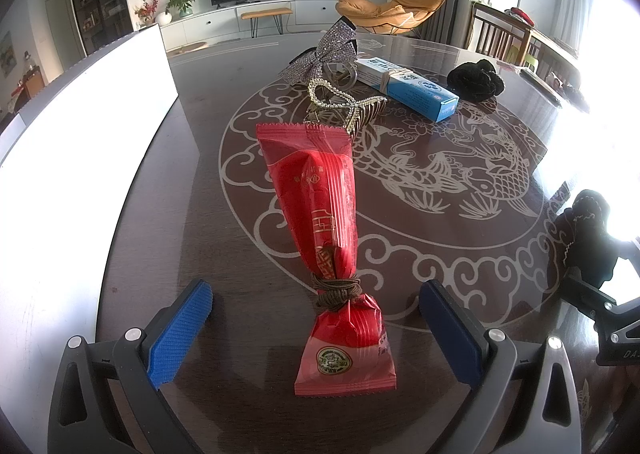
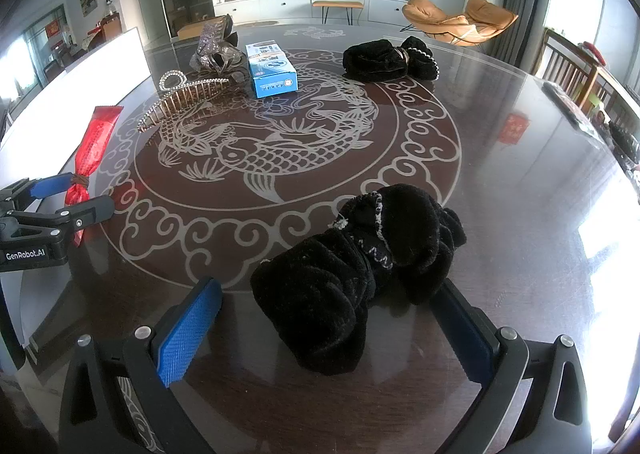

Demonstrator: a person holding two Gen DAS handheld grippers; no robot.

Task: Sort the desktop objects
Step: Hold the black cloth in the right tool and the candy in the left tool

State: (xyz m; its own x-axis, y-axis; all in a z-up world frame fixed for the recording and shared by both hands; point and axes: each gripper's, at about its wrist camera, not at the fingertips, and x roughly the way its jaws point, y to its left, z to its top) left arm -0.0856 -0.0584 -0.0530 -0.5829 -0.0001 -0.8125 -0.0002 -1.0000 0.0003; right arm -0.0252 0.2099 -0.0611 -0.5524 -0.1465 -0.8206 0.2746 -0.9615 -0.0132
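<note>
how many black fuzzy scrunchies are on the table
2. One black scrunchie lies between the right tongs, near the table edge. The other black scrunchie sits at the far side, right of the blue box. None seem hidden.

Bright daylight from right, blown-out glare at edges, fisheye warping, sharp centre

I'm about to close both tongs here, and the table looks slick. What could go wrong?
The left tongs are open around the red packet near its tied neck; the crinkly wrapper could slip or twist when squeezed. The right tongs straddle the near black scrunchie, whose soft plush may squash and slide out. The glossy table may let either skid.
</note>
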